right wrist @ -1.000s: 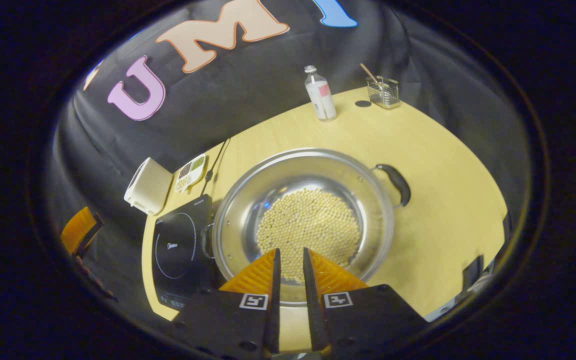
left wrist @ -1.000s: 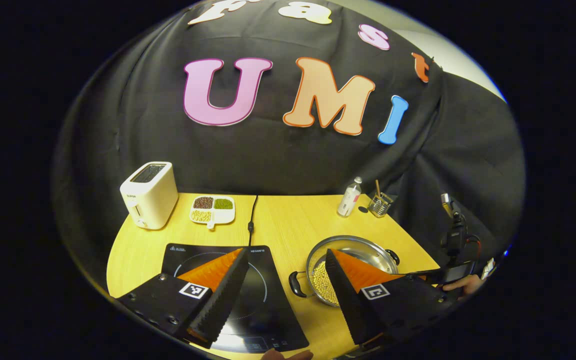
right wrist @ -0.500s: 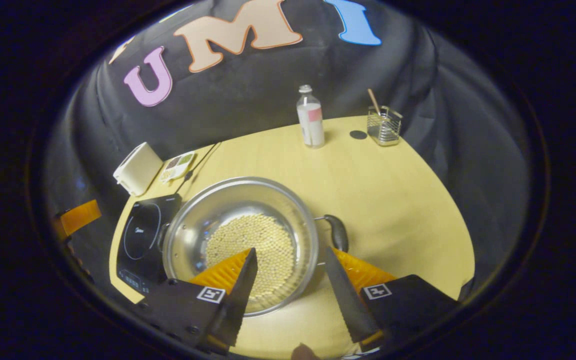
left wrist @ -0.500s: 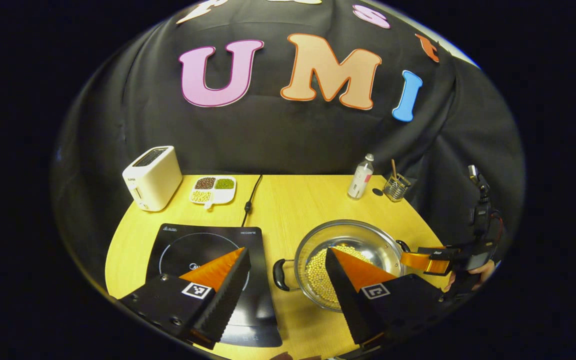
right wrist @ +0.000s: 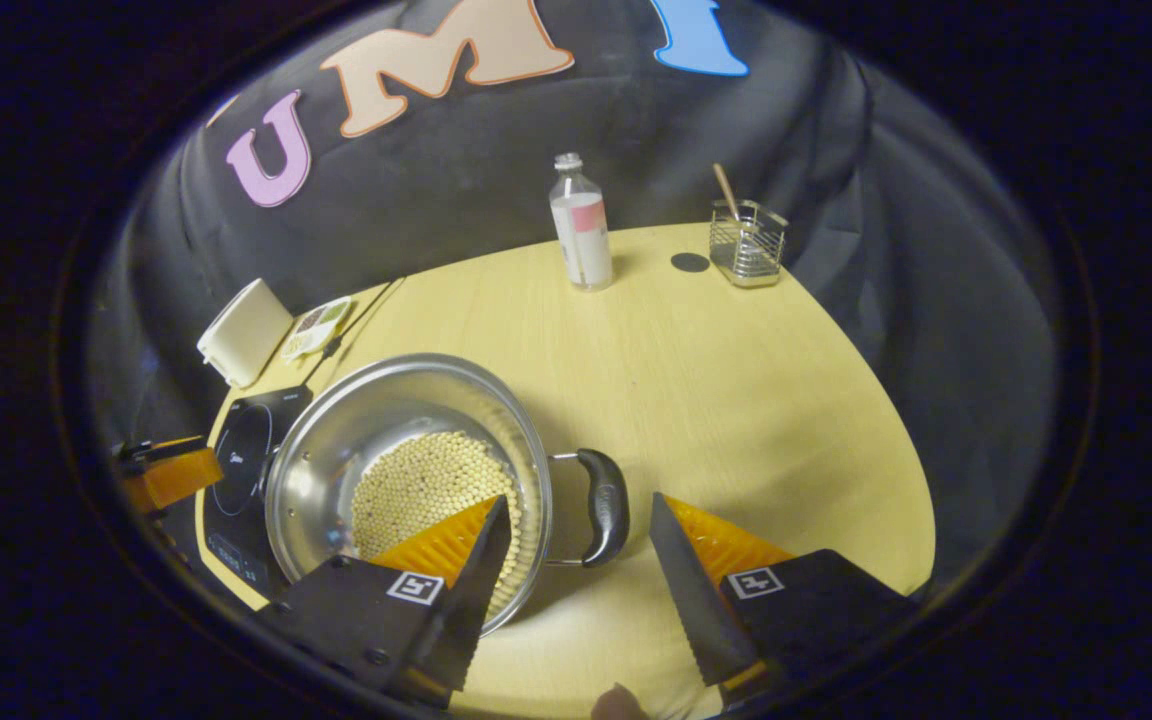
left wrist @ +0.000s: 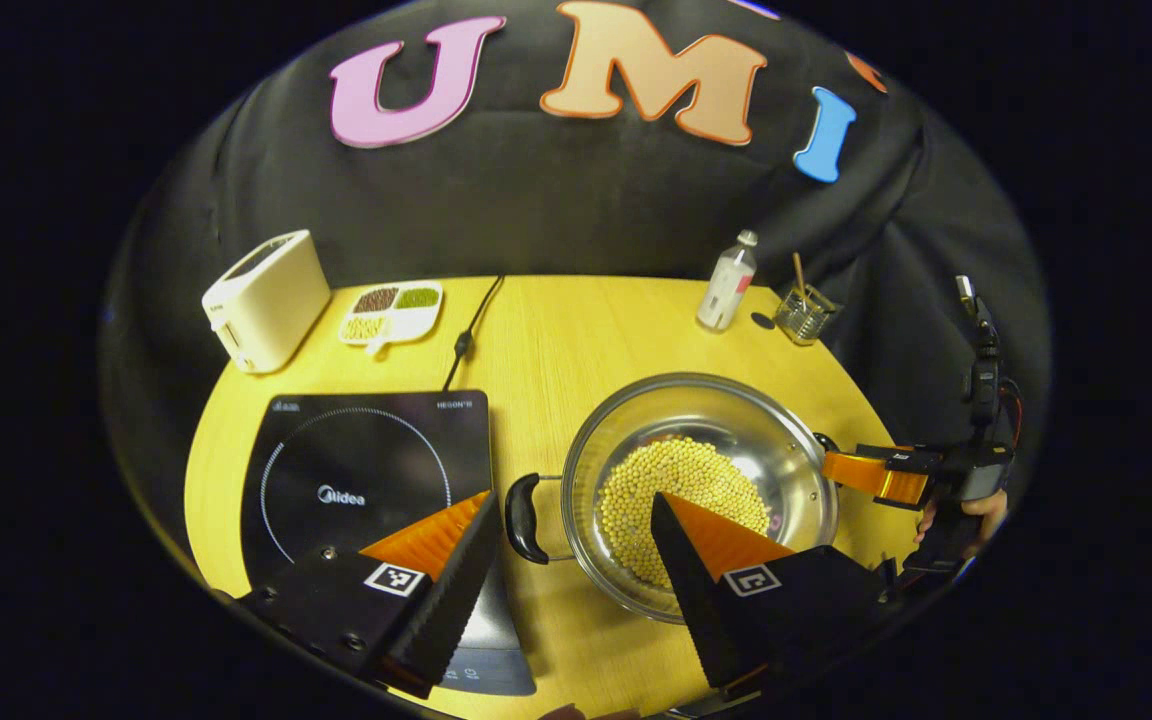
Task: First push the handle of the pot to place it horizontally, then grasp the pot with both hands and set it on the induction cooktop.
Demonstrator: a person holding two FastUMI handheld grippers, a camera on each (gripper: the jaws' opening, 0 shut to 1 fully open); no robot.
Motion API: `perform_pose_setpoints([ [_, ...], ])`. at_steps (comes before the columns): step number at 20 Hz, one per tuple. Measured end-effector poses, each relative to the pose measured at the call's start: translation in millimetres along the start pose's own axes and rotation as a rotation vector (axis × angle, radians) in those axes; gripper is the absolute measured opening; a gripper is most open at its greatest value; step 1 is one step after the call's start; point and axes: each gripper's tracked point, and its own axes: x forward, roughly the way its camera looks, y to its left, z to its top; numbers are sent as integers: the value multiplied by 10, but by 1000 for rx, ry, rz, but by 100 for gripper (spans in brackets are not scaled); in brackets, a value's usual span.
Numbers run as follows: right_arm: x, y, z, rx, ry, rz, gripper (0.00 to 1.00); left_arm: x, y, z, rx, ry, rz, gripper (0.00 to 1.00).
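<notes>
Approaching: left gripper (left wrist: 573, 530) with fingers spread wide, nothing between them, the pot's left handle (left wrist: 521, 504) lying in the gap.
Right tool: right gripper (right wrist: 578, 532) likewise released, straddling the right handle (right wrist: 604, 505) without touching it.
Pot: steel pot (left wrist: 701, 490) on the wooden table (left wrist: 556, 340), just beside the induction cooktop (left wrist: 366, 480), handles pointing out sideways; pale beans (right wrist: 421, 485) cover its bottom.
Step judged: handles look level; two-handed grasp not yet made.
Risk: uneven closing or lift could tilt the pot and spill beans; a shallow pinch on a smooth handle could slip.
Writing: cooktop carries a white brand mark, left unread; bottle (right wrist: 581, 225) label too small to tell.
</notes>
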Motion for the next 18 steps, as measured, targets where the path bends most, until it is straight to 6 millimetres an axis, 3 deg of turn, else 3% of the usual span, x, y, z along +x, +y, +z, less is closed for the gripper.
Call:
perform_pose_setpoints([
  [5,201,36,-110,-13,55,-1,80,373,214,-259,0,122,70,93],
  [9,349,75,-169,-13,87,-5,80,564,253,-348,-9,170,68,93],
  [11,420,111,-218,-16,110,1,80,645,258,-414,4,192,60,87],
  [12,433,120,-233,-19,118,3,77,664,285,-435,7,206,70,80],
  [15,506,113,-284,-26,142,-13,76,760,293,-383,27,189,72,67],
  [17,538,72,-333,-20,161,-26,73,804,286,-391,45,195,72,77],
  [18,551,45,-348,-16,168,-31,73,829,284,-401,54,200,73,77],
])
